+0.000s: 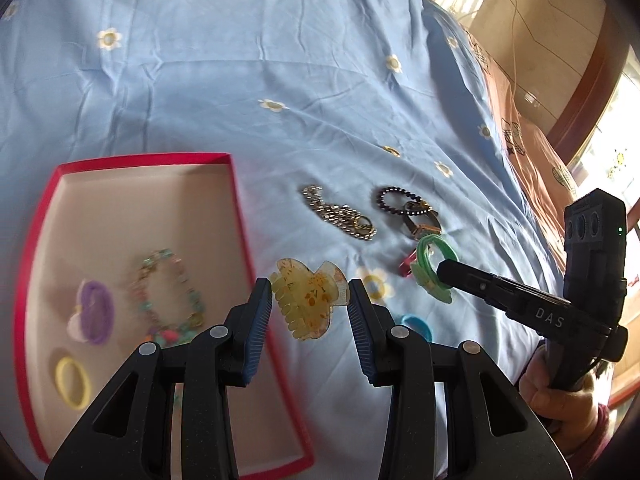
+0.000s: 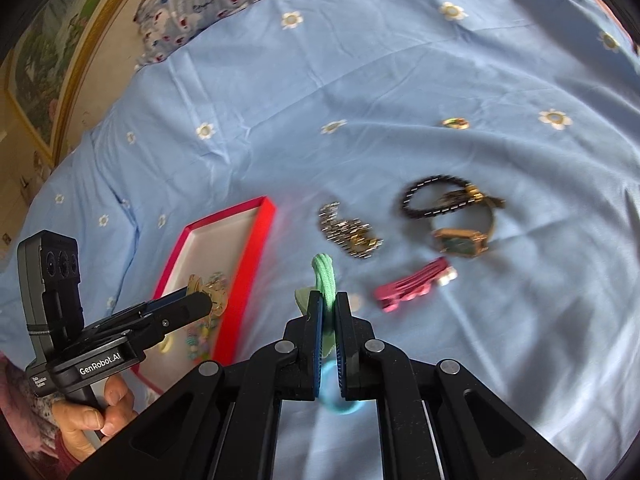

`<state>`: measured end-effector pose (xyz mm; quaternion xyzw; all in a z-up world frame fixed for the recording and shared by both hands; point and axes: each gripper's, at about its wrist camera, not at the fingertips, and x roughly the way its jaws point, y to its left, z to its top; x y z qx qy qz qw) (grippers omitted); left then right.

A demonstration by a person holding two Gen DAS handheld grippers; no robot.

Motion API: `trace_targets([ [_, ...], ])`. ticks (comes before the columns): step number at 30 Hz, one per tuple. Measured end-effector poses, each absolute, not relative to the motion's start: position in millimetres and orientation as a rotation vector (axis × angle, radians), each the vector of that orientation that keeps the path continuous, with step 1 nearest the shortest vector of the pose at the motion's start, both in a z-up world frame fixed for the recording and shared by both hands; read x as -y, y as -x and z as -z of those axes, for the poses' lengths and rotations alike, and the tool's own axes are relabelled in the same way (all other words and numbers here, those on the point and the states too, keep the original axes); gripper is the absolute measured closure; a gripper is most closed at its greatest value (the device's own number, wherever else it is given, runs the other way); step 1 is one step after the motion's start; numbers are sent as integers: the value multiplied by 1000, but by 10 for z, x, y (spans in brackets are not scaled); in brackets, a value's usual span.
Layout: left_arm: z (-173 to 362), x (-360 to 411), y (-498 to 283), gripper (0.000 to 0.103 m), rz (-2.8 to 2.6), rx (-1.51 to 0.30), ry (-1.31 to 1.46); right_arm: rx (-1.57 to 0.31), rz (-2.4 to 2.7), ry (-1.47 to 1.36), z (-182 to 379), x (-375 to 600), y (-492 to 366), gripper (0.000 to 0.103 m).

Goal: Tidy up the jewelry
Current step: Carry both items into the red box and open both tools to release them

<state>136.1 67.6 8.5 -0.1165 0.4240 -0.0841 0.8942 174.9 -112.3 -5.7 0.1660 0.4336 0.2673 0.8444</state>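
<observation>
My left gripper (image 1: 310, 306) is shut on a yellow translucent claw hair clip (image 1: 308, 298), held above the right edge of the red box (image 1: 240, 216). The box holds a beaded bracelet (image 1: 168, 296), a purple hair tie (image 1: 96, 312) and a yellow hair tie (image 1: 72, 382). My right gripper (image 2: 329, 308) is shut on a green hair tie (image 2: 324, 276), lifted over the blue bedsheet; it also shows in the left wrist view (image 1: 430, 272). On the sheet lie a silver chain (image 2: 350, 232), a black bead bracelet (image 2: 432, 196), a gold watch (image 2: 464, 240) and a pink hair clip (image 2: 412, 284).
A light blue hair tie (image 2: 334, 396) lies under my right gripper. A small gold ring (image 2: 455, 123) lies farther back on the sheet. A flowered pillow (image 2: 224, 0) is at the far left. The bed edge runs along the right in the left wrist view.
</observation>
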Motion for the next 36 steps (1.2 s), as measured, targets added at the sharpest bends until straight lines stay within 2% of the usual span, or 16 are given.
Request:
trace_targets([
  [21, -54, -1420, -792, 66, 12, -865, 265, -949, -763, -251, -40, 156, -1519, 98],
  [36, 181, -1943, -641, 66, -116, -907, 237, -1040, -881, -188, 194, -558, -1484, 98],
])
